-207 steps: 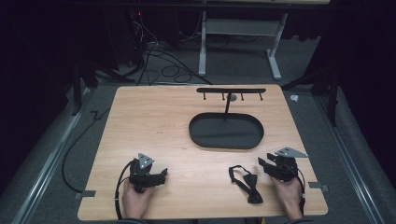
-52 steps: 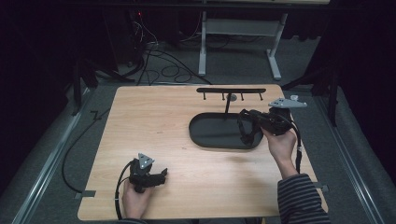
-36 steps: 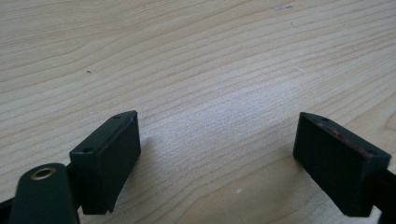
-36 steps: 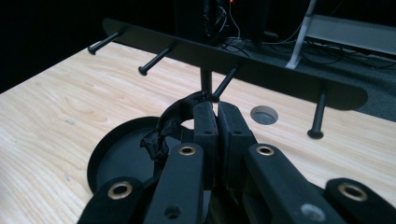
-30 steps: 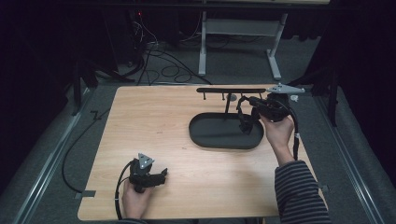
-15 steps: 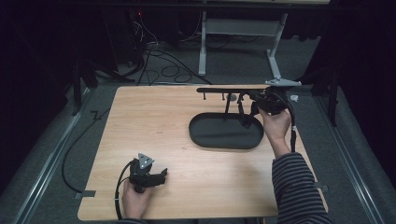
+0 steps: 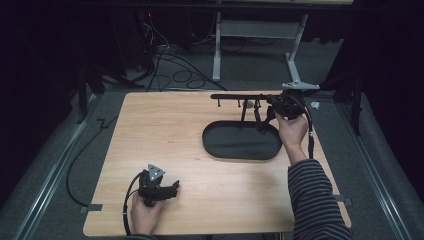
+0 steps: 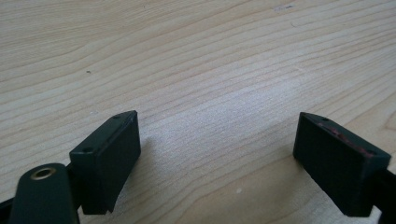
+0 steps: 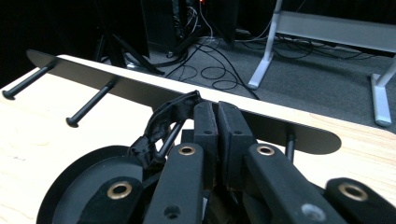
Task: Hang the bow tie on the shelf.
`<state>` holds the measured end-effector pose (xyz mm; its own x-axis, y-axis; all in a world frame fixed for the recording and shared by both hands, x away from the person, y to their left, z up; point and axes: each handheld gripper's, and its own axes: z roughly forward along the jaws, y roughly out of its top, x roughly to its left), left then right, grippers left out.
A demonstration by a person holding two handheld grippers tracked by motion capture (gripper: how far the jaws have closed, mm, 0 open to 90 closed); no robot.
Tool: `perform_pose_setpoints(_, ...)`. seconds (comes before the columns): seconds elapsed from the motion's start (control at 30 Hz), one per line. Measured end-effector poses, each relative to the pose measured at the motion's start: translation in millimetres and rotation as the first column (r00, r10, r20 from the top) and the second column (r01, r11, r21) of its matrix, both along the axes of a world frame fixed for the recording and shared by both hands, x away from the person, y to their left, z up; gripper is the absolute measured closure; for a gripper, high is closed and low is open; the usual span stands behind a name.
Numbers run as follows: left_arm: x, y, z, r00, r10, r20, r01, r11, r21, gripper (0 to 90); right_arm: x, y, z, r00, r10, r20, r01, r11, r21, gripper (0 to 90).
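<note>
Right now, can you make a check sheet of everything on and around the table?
Surface: wooden table, bare apart from the stand and the left tool.
Job's things: black stand with an oval base, a post and a top bar with pegs; a dark strap is held up at the bar.
Clutter: nothing seen.
Grippers: left tool rests near the table's front edge, open, nothing between its pads. Right tool is raised to the bar, shut on the strap.
Cables: one trails from each tool; a loose tangle lies on the floor behind the table.
Surroundings: grey carpet, white desk legs behind, dark all round.
</note>
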<state>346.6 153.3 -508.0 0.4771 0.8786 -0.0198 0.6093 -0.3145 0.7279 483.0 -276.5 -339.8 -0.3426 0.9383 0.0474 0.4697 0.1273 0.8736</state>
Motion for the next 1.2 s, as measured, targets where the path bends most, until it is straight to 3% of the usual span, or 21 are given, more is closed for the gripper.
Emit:
perform_pose_setpoints(0.33,0.0,0.1,0.1,1.0,-0.001,-0.001,0.001,1.0,0.0,15.3,-1.2,1.8,-2.8,0.9999,0.007,-0.009,-0.007,0.9999,-0.011,88.1)
perform_pose_setpoints(0.87,-0.1,0.1,0.1,1.0,-0.001,-0.001,0.001,1.0,0.0,15.3,-3.6,1.2,-16.7,0.9977,0.017,-0.065,-0.018,0.9996,-0.023,87.3)
perform_pose_setpoints(1.2,0.0,0.1,0.1,1.0,-0.001,-0.001,0.001,1.0,0.0,15.3,-5.9,-0.6,-16.7,0.9979,0.021,-0.061,-0.022,0.9995,-0.022,86.7)
